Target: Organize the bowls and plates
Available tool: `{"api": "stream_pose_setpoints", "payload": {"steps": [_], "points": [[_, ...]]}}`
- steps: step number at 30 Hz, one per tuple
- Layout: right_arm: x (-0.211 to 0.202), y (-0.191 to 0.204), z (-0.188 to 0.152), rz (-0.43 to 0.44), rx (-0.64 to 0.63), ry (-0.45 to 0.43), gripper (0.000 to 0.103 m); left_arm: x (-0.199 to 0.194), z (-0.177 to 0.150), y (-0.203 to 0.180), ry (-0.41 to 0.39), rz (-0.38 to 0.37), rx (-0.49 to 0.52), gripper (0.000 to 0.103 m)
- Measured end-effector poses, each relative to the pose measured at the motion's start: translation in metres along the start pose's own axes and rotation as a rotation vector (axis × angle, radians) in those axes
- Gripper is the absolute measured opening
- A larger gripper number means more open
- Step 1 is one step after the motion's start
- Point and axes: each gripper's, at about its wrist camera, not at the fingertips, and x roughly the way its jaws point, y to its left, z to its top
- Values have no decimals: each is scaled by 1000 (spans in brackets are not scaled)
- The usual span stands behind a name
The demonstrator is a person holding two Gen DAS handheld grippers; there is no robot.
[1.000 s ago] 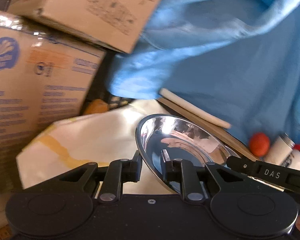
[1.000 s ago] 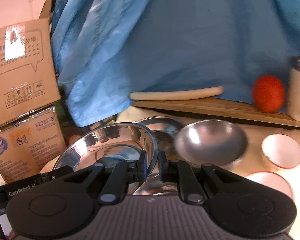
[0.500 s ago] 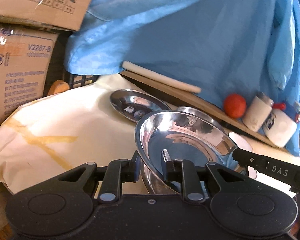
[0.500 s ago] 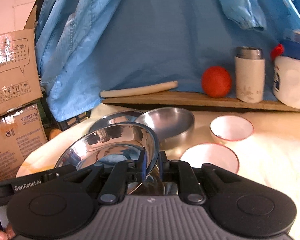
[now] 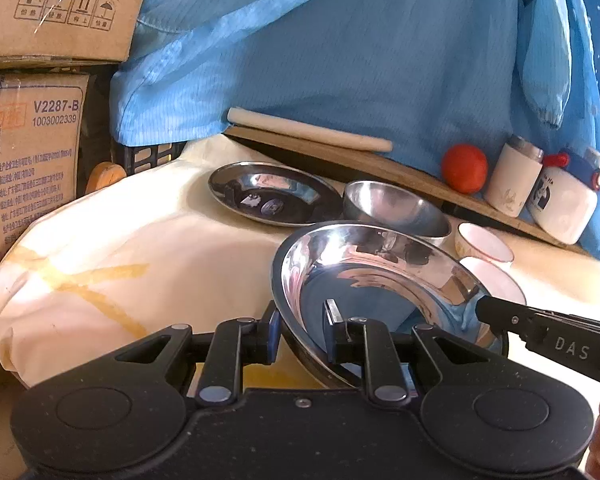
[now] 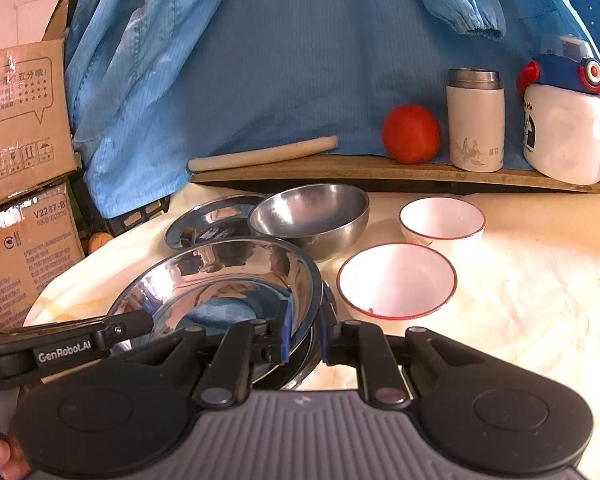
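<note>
Here, we logged:
Left gripper [image 5: 300,332]: we clamped the plate [image 5: 376,276] rim
Right gripper [image 6: 303,330]: we clamped its opposite rim
Nearby: steel bowl [image 6: 312,216], white bowl [image 6: 396,280]

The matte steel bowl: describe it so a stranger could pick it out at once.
Find the wooden board along the back, under the blue cloth. Just in front of it on the cream cloth sits the steel bowl. It is deep and dull grey, unlike the mirror-bright steel plate beside it and the red-rimmed white bowls.
</note>
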Motion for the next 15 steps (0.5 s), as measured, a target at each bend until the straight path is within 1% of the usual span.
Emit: {"api": "stream_pose_setpoints", "payload": {"steps": [13, 15], "points": [[4, 8, -4, -33, -51, 23, 18, 5, -1, -5, 16, 28, 65, 25], [4, 9, -5, -41, -62, 24, 18, 6, -1, -7, 19, 31, 81, 27]]}}
